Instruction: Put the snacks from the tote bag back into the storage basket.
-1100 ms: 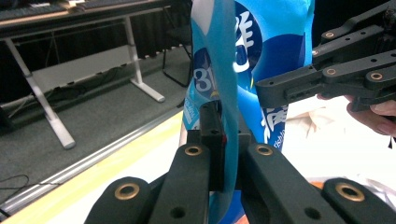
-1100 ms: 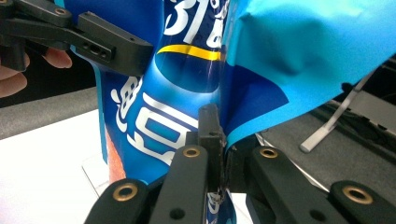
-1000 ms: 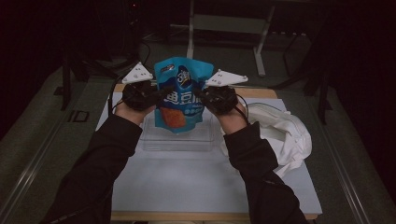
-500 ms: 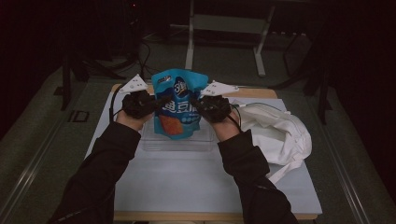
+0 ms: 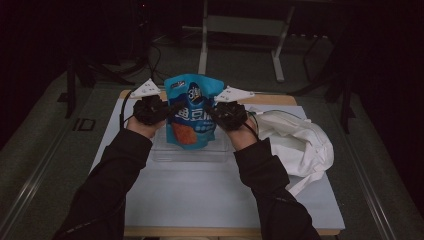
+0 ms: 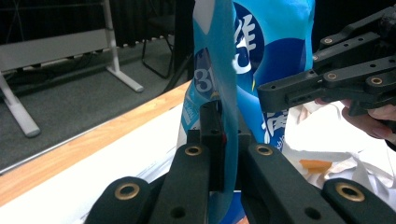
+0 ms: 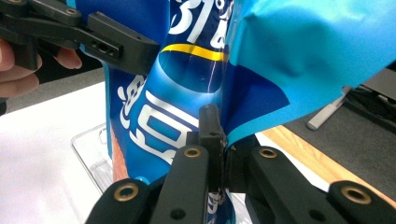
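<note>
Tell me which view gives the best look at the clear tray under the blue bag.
The high view: it shows the clear tray whole on the table, below the blue bag. The right gripper view catches just one corner of it beside the bag. In the left gripper view I cannot make it out.

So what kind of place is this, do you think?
Probably a lab or recording studio, not a home: a dark room with a single lit white-topped table, bare metal stand legs behind it, and cables trailing on grey carpet.
</note>
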Tool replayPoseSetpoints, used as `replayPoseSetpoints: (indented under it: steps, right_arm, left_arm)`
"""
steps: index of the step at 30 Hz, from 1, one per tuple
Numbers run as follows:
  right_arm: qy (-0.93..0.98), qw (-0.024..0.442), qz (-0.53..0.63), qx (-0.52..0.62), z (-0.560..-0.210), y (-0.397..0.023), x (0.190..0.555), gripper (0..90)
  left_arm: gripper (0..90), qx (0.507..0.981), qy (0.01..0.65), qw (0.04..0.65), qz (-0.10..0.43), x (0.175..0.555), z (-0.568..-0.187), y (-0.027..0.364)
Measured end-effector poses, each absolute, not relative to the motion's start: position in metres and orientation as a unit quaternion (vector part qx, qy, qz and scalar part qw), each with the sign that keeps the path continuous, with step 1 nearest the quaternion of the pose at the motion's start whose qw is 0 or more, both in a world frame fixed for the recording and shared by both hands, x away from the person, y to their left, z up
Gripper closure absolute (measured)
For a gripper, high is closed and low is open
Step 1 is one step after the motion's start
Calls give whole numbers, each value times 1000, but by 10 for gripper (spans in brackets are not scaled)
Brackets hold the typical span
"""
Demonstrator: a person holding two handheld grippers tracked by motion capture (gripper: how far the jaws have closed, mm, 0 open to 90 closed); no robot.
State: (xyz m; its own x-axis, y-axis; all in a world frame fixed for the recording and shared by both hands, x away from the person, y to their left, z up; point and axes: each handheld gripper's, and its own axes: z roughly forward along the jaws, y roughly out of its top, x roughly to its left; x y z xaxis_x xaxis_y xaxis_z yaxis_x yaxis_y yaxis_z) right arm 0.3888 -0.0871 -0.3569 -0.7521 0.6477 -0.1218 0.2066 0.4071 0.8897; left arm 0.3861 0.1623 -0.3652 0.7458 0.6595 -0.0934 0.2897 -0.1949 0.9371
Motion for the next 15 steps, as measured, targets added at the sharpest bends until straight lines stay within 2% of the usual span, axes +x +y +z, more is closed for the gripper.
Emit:
replayPoseSetpoints:
  steps: [15]
  right_arm:
    - [813,218,463,278,-379,-87,392,885]
  left_arm:
    - [900,757,327,547,145,392,-389,161]
